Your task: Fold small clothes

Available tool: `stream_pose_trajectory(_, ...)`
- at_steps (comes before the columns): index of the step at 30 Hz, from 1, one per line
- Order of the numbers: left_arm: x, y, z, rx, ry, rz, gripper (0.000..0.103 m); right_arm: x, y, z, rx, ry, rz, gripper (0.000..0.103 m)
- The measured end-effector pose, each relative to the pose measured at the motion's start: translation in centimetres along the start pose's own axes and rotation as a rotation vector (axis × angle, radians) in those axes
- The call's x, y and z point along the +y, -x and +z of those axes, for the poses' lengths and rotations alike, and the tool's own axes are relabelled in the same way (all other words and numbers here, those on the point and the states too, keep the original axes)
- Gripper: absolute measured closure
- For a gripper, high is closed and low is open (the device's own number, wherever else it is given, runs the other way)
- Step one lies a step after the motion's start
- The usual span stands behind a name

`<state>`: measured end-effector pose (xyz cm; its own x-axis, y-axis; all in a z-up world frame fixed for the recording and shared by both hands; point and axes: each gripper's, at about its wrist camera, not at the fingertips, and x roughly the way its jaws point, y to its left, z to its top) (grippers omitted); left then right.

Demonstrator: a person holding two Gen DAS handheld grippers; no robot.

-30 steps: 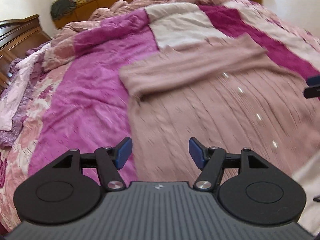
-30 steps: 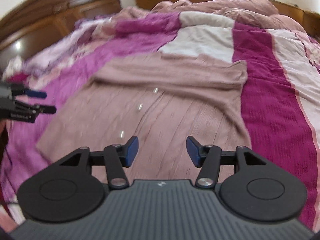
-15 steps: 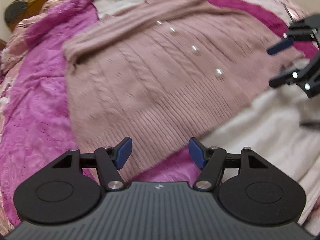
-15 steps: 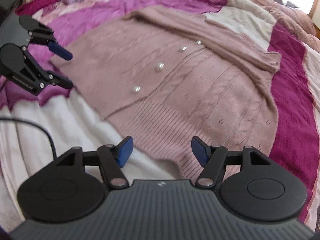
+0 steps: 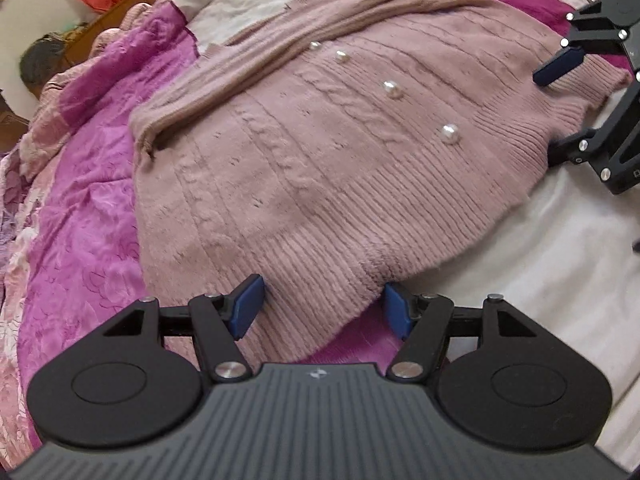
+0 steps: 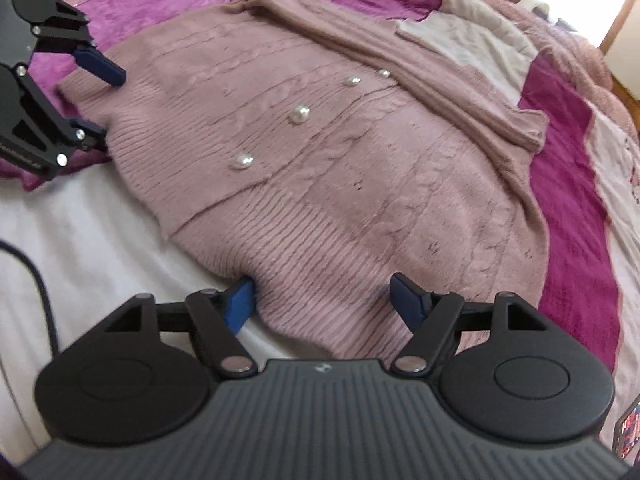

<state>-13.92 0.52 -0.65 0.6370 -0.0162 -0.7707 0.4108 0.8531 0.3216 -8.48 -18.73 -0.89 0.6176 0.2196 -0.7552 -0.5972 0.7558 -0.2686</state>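
With both my left claw (image 5: 322,310) and right claw (image 6: 324,302) released astride the dusty-pink cable-knit cardigan (image 5: 320,152) hem, I pinch both corners evenly.

Cardigan (image 5: 320,152) flat on bedspread (image 5: 80,220)

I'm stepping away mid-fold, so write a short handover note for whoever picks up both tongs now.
Left tongs: open, straddling the ribbed hem of the pink cardigan at its one bottom corner, not yet gripping.
Right tongs: have just been opening; open over the other hem corner.
Cardigan lies flat on the bedspread, pearl buttons up, sleeves folded across the top.
Left: grip both corners, fold hem upward.
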Motion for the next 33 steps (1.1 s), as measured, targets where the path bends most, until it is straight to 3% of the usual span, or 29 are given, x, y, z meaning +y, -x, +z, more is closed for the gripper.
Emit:
stream_pose_trajectory(7, 1.6, -0.2, 0.7, -0.038, 0.073, 0.074, 0.032, -1.1, 0.4, 0.2, -0.062, -0.064, -0.055, 0.029)
stream_pose_trajectory(12, 1.5, -0.9, 0.6, -0.020, 0.078, 0.075, 0.032, -0.3, 0.0, -0.2, 0.011, -0.019, 0.018, 0.029)
stream_pose_trajectory(19, 1.3, -0.9, 0.3, -0.040, 0.089, 0.096, 0.032, -0.7, 0.0, 0.0, -0.026, -0.069, -0.091, 0.030)
stream_pose_trajectory(24, 1.6, -0.9, 0.6, -0.064, 0.121, 0.115, 0.032, -0.7, -0.3, -0.1, -0.034, -0.072, -0.104, 0.033)
stream_pose_trajectory(27, 1.4, -1.3, 0.5, -0.057, 0.132, 0.116, 0.032, -0.6, -0.4, 0.0, -0.037, -0.071, -0.091, 0.042)
stream_pose_trajectory(30, 1.6, -1.5, 0.7, -0.051, 0.162, 0.114, 0.033, -0.4, -0.3, -0.1, -0.047, -0.072, -0.085, 0.058)
stream_pose_trajectory(31, 1.6, -1.5, 0.7, -0.053, 0.165, 0.117, 0.033, -0.3, -0.2, 0.0, -0.049, -0.071, -0.087, 0.068)
stream_pose_trajectory(32, 1.5, -1.2, 0.7, -0.066, 0.171, 0.124, 0.035, -0.1, -0.1, 0.0, -0.051, -0.071, -0.090, 0.077)
stream_pose_trajectory(33, 1.5, -1.0, 0.7, -0.083, 0.170, 0.127, 0.043, 0.0, -0.1, 0.1, -0.053, -0.069, -0.093, 0.079)
